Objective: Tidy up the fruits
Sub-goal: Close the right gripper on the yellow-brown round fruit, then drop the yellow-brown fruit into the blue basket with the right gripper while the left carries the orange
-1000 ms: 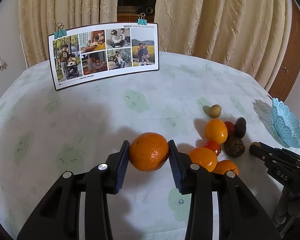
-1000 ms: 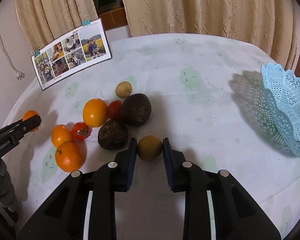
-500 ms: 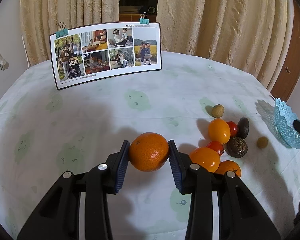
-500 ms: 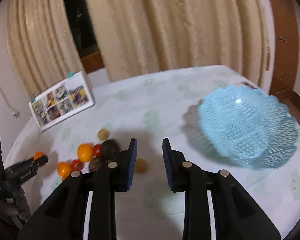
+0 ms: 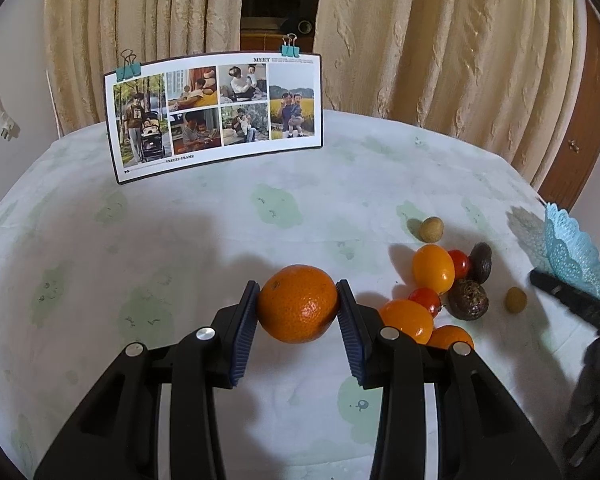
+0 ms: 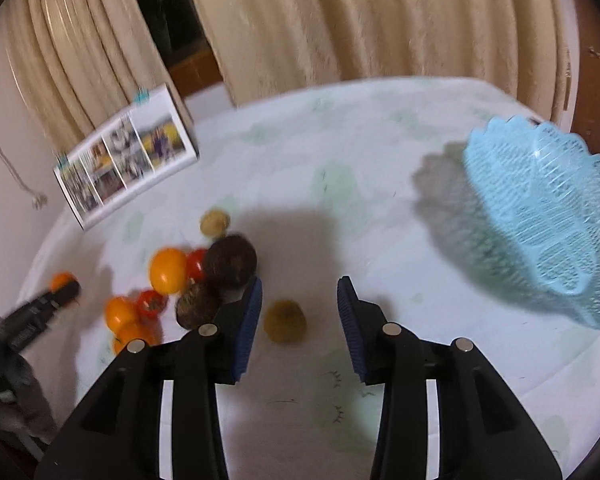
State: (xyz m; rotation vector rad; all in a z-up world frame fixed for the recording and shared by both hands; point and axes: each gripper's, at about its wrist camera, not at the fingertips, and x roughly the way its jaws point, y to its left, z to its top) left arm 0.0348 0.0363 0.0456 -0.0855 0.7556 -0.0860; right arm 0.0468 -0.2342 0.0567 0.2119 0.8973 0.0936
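Note:
My left gripper [image 5: 298,306] is shut on a large orange [image 5: 297,303] and holds it over the table. To its right lies a pile of oranges [image 5: 433,267], red tomatoes [image 5: 459,262] and dark passion fruits [image 5: 468,300]. A small yellow-brown fruit [image 5: 515,300] lies alone beside the pile. In the right wrist view my right gripper [image 6: 299,306] is open and empty above that small fruit [image 6: 285,321], which lies on the table between and below the fingers. The blue lace basket [image 6: 548,228] stands to the right, empty.
A photo card [image 5: 216,114] held by binder clips stands at the back of the table. Another small tan fruit [image 5: 431,229] lies behind the pile. Curtains hang behind the round table [image 5: 180,240]. The basket's rim [image 5: 572,252] shows at the left view's right edge.
My right gripper let go of the small yellow-brown fruit, lifted away, opened wider and has come back down over it. The left gripper holds still with the orange.

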